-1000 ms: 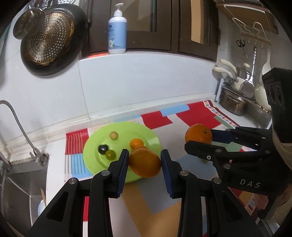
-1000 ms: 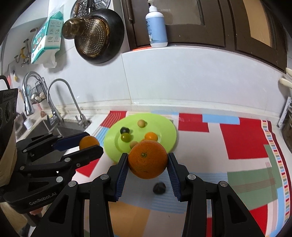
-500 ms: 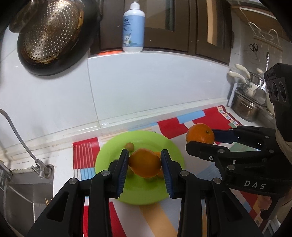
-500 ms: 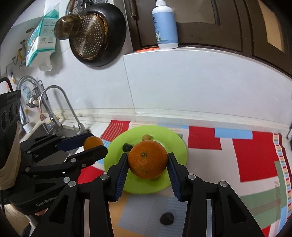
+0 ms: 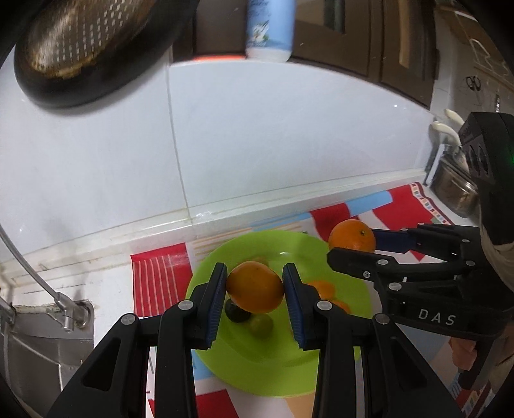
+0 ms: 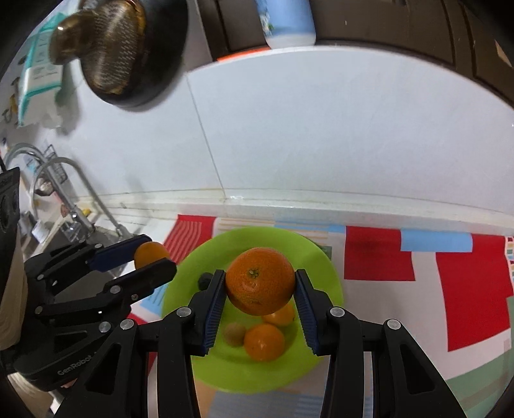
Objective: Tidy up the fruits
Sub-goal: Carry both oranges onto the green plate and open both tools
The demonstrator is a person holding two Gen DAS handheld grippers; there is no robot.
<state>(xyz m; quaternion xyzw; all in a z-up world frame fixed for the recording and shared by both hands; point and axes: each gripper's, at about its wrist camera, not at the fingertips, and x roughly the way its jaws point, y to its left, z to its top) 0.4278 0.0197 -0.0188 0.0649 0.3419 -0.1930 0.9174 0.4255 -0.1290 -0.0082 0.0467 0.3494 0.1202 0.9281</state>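
At the far left a curved faucet [image 6: 80,193] rises over the sink [image 5: 41,350], and a dark pan holding a perforated metal strainer [image 6: 119,54] hangs on the white tiled wall above it. Just right of the sink, the left gripper [image 5: 255,286] is clamped on a smooth orange [image 5: 254,287], its blue-padded fingers [image 5: 216,302] pressing both sides of the fruit and holding it above the left part of the green plate [image 5: 257,369]. The plate rests on a patchwork mat [image 6: 465,289] of red, blue and green blocks that covers the counter. On the plate, under the held fruit in the left wrist view, lie a dark round fruit [image 5: 237,313] and a green one [image 5: 261,324], touching or nearly so; two small orange fruits [image 6: 265,341] and a brownish one [image 6: 234,334] sit close together nearer the plate's middle. Right of the left gripper, the right gripper [image 6: 260,286] grips a larger, dimpled orange [image 6: 260,280] with its stem end facing the camera, pinched between both pads and hanging over the plate's centre, clear of the fruit below. On a ledge above the wall stands a white and blue pump bottle [image 6: 286,22], its top cut off by the frame. At the far right edge a steel pot [image 5: 456,193] stands beyond the end of the mat.
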